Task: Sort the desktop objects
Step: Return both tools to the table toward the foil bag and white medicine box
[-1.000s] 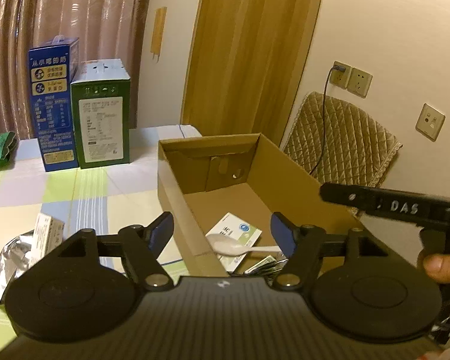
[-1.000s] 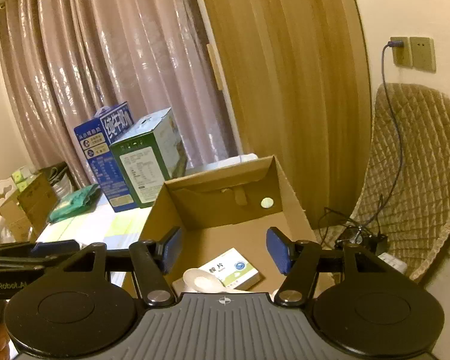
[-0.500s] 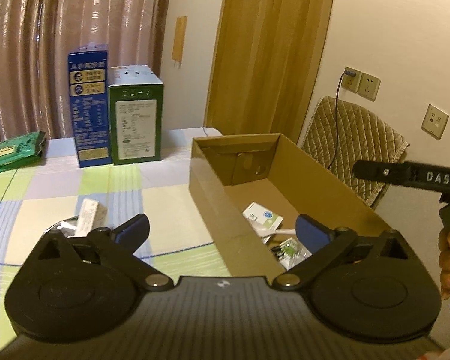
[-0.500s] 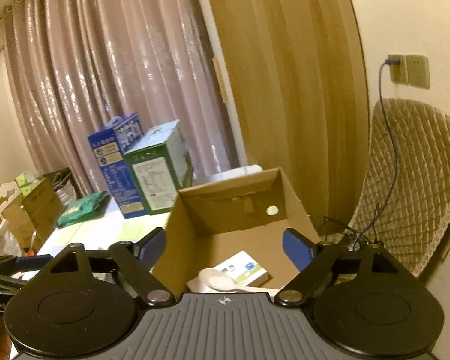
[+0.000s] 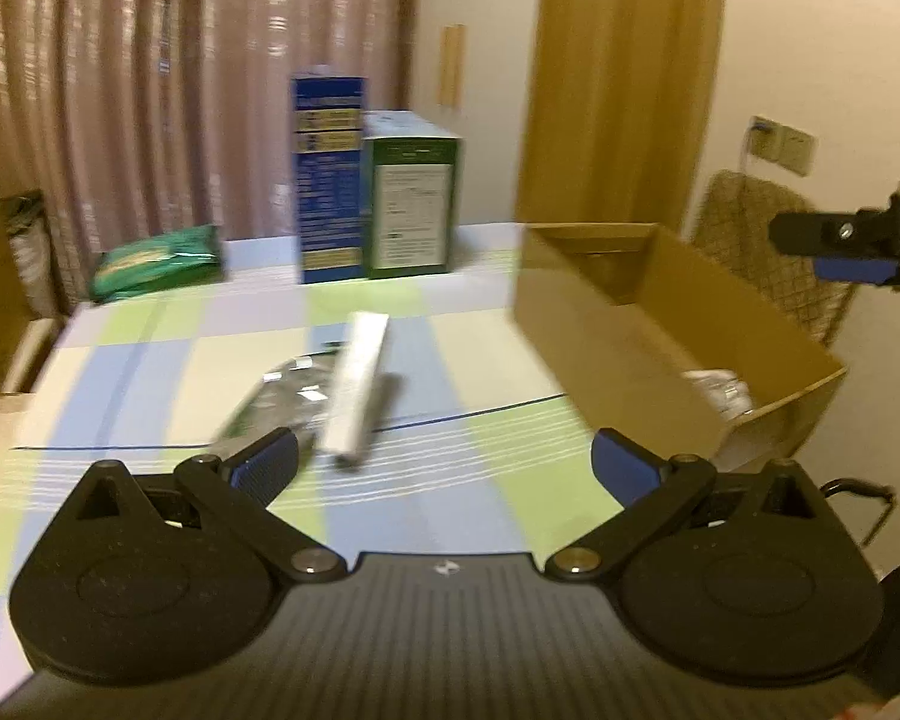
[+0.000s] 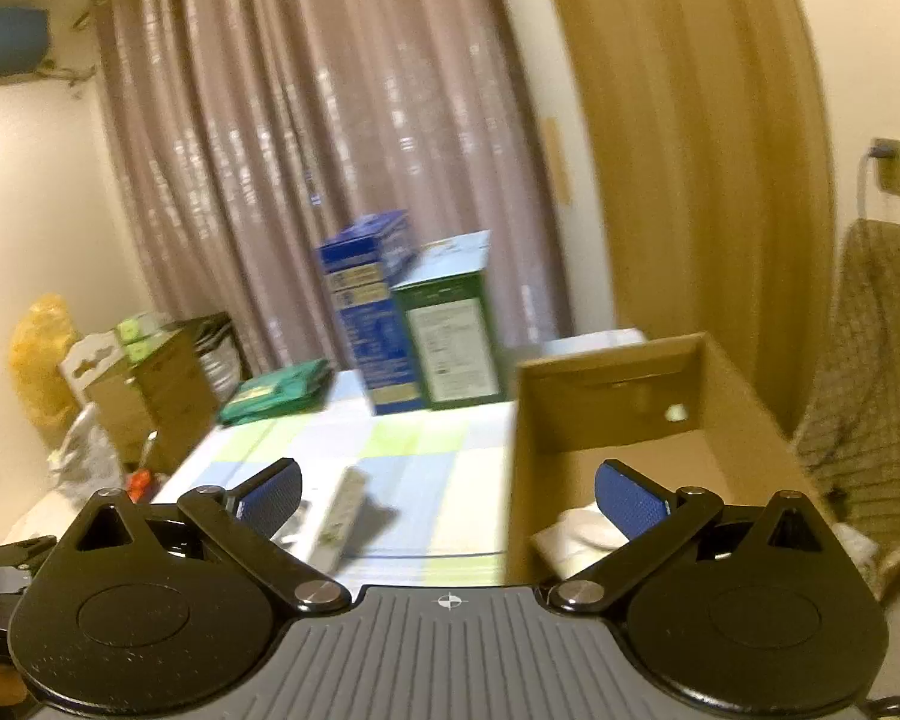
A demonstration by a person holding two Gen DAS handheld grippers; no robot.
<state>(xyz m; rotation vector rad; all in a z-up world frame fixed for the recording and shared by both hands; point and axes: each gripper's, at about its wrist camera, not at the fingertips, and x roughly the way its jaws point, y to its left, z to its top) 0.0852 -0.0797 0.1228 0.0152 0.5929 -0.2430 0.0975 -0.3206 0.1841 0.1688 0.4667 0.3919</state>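
A long white box (image 5: 359, 384) lies on a silver foil packet (image 5: 276, 402) on the checked tablecloth (image 5: 486, 468), just ahead of my left gripper (image 5: 447, 465), which is open and empty. The open cardboard box (image 5: 630, 354) stands to the right with items inside. My right gripper (image 6: 450, 495) is open and empty, over the box's left wall (image 6: 522, 480). The white box also shows in the right wrist view (image 6: 342, 516), and a white spoon (image 6: 588, 531) lies in the cardboard box. The view is motion-blurred.
A blue carton (image 5: 329, 180) and a green carton (image 5: 414, 198) stand at the table's far side, with a green packet (image 5: 156, 261) to their left. A padded chair (image 5: 768, 240) stands behind the cardboard box. Bags and boxes (image 6: 150, 384) sit left of the table.
Both grippers have swung left, away from the cardboard box interior toward the table. Both have opened wider. The white box and foil packet now sit in front of the left gripper.
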